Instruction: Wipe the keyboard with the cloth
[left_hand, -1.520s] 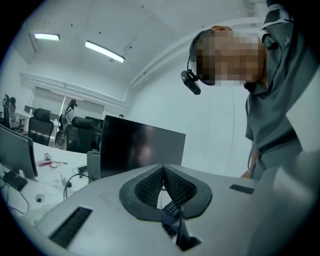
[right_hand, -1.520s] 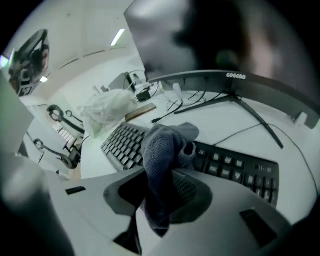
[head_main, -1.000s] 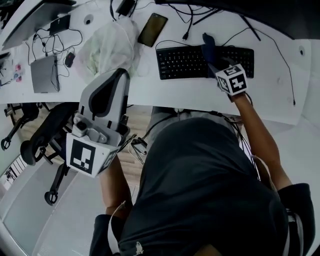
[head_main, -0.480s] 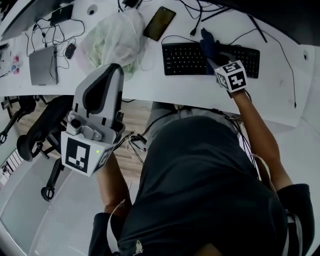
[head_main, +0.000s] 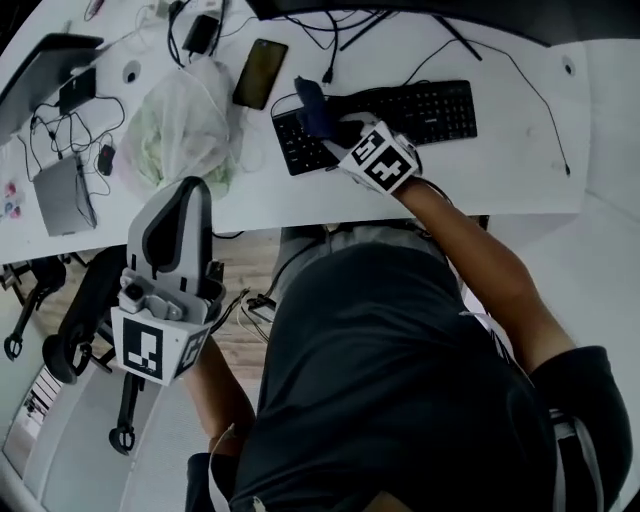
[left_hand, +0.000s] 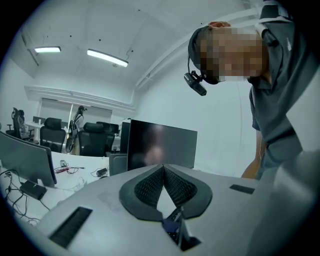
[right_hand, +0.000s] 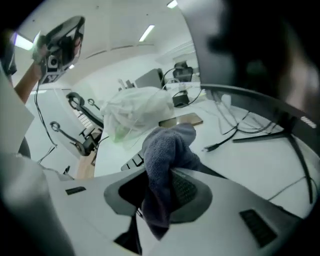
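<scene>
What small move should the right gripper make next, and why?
Probably drag the cloth rightward along the keys. The right gripper is shut on the cloth, which is at the left end of the keyboard, and the other keys lie uncovered to its right.

White tabletop (head_main: 500, 165), head view | black keyboard (head_main: 430, 108) flat at 12 o'clock | dark phone (head_main: 259, 73) at 10 o'clock of keyboard, just beside it | crumpled clear plastic bag (head_main: 185, 125) at 9 o'clock of keyboard | grey flat box (head_main: 62, 195) at 8 o'clock of bag | tangled black cables (head_main: 60, 135) at 9 o'clock of bag.
</scene>
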